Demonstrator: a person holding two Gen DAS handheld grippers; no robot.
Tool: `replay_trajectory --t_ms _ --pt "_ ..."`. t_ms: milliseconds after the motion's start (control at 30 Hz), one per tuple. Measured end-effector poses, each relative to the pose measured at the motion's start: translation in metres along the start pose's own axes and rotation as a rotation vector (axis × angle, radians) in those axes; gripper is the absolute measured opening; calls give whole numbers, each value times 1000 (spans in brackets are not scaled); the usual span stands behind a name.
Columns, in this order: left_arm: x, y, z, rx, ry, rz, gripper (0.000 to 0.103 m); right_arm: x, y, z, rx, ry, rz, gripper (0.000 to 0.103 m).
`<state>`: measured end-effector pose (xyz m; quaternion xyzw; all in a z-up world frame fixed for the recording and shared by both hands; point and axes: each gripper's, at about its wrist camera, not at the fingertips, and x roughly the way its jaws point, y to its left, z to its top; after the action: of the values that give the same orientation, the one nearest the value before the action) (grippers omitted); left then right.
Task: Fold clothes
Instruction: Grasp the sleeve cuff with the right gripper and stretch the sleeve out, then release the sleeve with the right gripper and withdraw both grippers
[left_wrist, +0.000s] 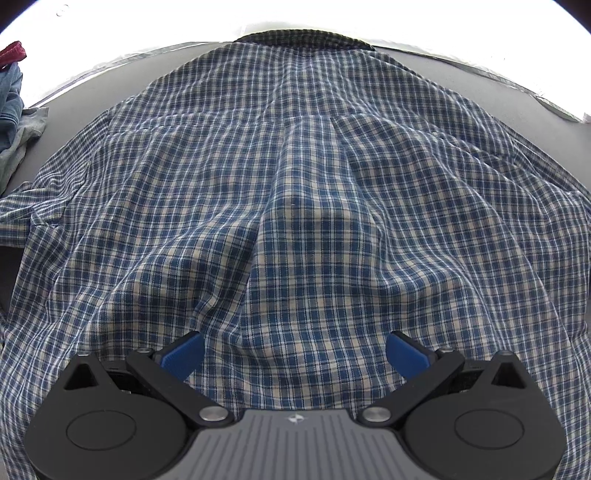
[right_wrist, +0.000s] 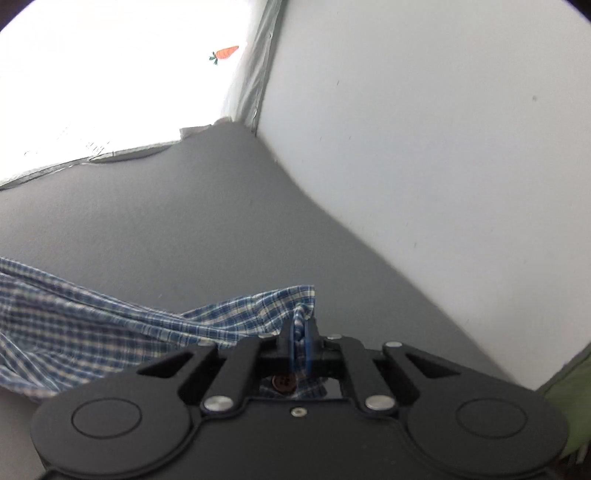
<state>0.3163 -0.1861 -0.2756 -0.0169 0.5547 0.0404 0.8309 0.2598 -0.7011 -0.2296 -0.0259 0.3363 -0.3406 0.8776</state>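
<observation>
Right now a blue-and-cream checked shirt (left_wrist: 295, 184) lies spread over the grey table (left_wrist: 66, 110), its dark collar (left_wrist: 303, 38) at the far edge and soft ridges running down the back panel. Above its near hem the left gripper (left_wrist: 294, 356) hangs with its blue pads (left_wrist: 183, 354) set wide apart, nothing between them. At the far left sits a small heap of other clothes (left_wrist: 13, 107), blue, grey and red. In the right wrist view the right gripper (right_wrist: 300, 341) is pinched tight on an edge of the shirt, a dark button (right_wrist: 282, 381) showing just behind the closed fingers, and the cloth trails away leftward over the table beside a white wall (right_wrist: 424, 147).
</observation>
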Motion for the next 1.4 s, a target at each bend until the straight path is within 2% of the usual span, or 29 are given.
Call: replay_trajectory --t_ms 100,133,200,233,267,300,367,433,467,533,633,700,767,833,867,900,1000,1067,1100,1167,1200,1233,1267,1300,1367,1400 --pt "-11 3 -17 3 -5 -1 103 25 -10 23 -43 -64 -32 6" --pt "-13 4 -24 2 1 3 103 35 -11 27 -57 -61 -22 8" --pt "-17 7 -38 1 15 13 103 61 -6 27 -110 61 -22 21" --pt "-20 8 -46 1 19 19 103 71 -2 26 -135 130 -34 22" --pt "-23 10 -53 1 21 24 103 67 1 22 -123 132 -35 24" --pt "-27 12 -60 -2 20 29 103 63 4 19 -109 133 -33 32" --pt "-36 18 -74 -13 20 37 103 35 10 4 -47 123 58 40" --pt "-43 26 -84 -28 23 45 103 2 21 -15 6 158 208 40" --pt "-46 32 -88 -36 26 53 103 -16 31 -27 28 192 318 40" --pt "-55 42 -96 -48 20 73 103 -45 49 -48 18 245 490 40" --pt "-73 59 -104 -52 -19 120 103 -93 71 -81 -17 320 686 40" --pt "-83 72 -104 -66 -45 152 103 -118 80 -98 -25 368 779 44" --pt "-89 89 -104 -95 -61 180 103 -133 88 -110 -67 397 822 45" --pt "-91 103 -103 -130 -67 195 103 -142 100 -120 -145 422 807 43" --pt "-92 111 -103 -151 -68 198 103 -147 105 -123 -191 417 777 24" --pt "-92 118 -103 -173 -68 201 103 -150 108 -121 -242 409 757 0" --pt "-102 133 -104 -219 -104 184 103 -169 96 -99 -313 378 795 0" --pt "-105 142 -103 -247 -121 169 103 -175 84 -89 -316 407 771 0" --pt "-104 145 -100 -256 -127 161 103 -173 82 -88 -331 445 764 0" --pt "-101 152 -92 -269 -138 142 103 -168 89 -87 -383 455 703 2" --pt "-98 154 -81 -257 -151 130 103 -166 93 -86 -408 455 676 2" --pt "-93 155 -66 -238 -168 118 102 -167 99 -76 -421 412 683 3" --pt "-89 157 -51 -220 -184 106 102 -169 104 -67 -432 368 689 10" --pt "-84 158 -36 -201 -201 94 102 -170 109 -55 -419 323 700 24" --pt "-75 161 -7 -164 -233 69 100 -169 125 -24 -382 207 733 47" --pt "-71 163 8 -145 -249 57 97 -165 139 -7 -383 151 737 46"
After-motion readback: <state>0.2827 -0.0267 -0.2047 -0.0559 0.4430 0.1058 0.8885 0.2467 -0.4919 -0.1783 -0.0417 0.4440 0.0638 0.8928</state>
